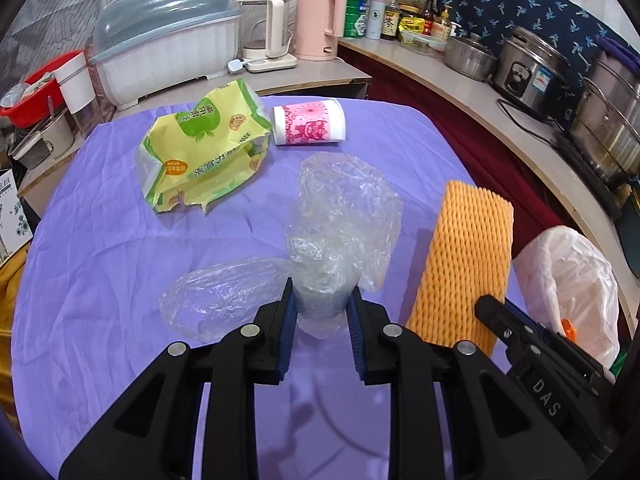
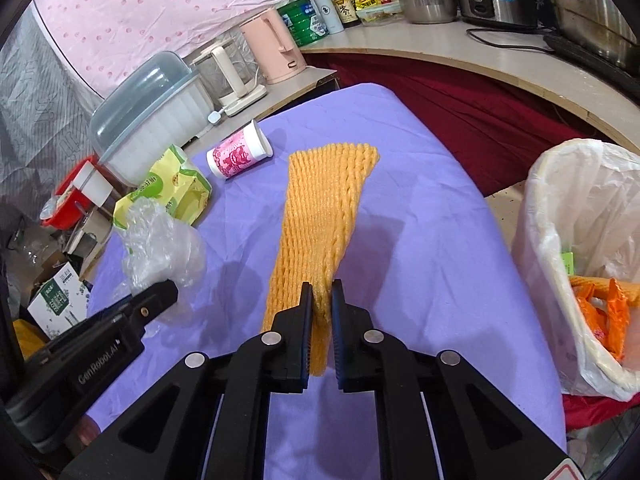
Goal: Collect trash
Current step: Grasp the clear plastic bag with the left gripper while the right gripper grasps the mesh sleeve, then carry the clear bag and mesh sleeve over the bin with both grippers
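My left gripper (image 1: 321, 294) is shut on a crumpled clear plastic bag (image 1: 340, 216), whose loose end trails on the purple cloth (image 1: 100, 240). My right gripper (image 2: 321, 294) is shut on the near end of an orange foam net sleeve (image 2: 326, 208), which stretches away over the cloth. A yellow-green snack bag (image 1: 200, 148) and a tipped pink-and-white paper cup (image 1: 308, 120) lie at the far side. A bin lined with a white bag (image 2: 580, 240) stands to the right, with orange scraps inside.
Behind the table are a covered dish rack (image 1: 164, 48), a white kettle (image 1: 268, 32) and a pink kettle (image 1: 320, 24). Bottles, pots and a rice cooker (image 1: 528, 68) line the curved counter on the right. Boxes and a red basin (image 1: 36, 92) crowd the left.
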{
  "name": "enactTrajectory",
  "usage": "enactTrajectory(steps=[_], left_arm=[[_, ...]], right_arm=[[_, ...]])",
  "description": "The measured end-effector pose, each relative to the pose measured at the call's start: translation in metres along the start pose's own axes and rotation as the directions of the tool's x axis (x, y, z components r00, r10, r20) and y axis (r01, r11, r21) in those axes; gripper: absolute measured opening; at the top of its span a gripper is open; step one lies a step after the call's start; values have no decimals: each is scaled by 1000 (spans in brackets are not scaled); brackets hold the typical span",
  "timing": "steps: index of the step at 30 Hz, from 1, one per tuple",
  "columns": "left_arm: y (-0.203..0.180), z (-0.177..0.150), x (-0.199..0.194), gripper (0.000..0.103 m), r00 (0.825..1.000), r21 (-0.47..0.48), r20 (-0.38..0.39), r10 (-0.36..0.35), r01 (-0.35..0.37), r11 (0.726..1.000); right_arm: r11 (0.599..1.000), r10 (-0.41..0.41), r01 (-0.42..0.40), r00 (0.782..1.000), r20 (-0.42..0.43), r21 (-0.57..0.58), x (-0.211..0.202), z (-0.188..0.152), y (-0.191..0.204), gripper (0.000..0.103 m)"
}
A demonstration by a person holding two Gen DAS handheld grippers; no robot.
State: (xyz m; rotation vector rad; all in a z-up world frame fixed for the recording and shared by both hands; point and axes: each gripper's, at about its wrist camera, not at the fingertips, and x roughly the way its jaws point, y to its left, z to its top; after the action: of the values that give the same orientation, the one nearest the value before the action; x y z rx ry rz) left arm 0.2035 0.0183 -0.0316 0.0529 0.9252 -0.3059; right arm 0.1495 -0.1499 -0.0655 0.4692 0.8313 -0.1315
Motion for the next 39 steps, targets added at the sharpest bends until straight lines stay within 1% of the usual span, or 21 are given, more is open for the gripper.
enactTrajectory(steps=[12,17,24,32,36,39], left_arm=[[-36,-17,-36,23,999,43,36,-13,11,999],[-62,-21,-49,23,998,79,53,-26,22,997],[-105,-29,-58,23,997,139,59,-55,46,989],[-171,-38,-59,23,993,234,45,-111,98,967],[-202,-43,-54,23,988,271,17,-156,146,951],[-225,-45,-50,23,981,303,-8,-194,187,934]], right_arm=[[1000,-10,8,997,73,30,-55,-9,-30,9],[999,-22,17,995,100,51,-74,-11,-50,9],[994,-55,41,989,140,104,-103,-15,-90,9],[979,-117,85,979,169,183,-131,-20,-148,9],[966,-159,116,972,176,232,-143,-24,-180,9],[954,-188,136,966,178,267,-150,-26,-201,9]])
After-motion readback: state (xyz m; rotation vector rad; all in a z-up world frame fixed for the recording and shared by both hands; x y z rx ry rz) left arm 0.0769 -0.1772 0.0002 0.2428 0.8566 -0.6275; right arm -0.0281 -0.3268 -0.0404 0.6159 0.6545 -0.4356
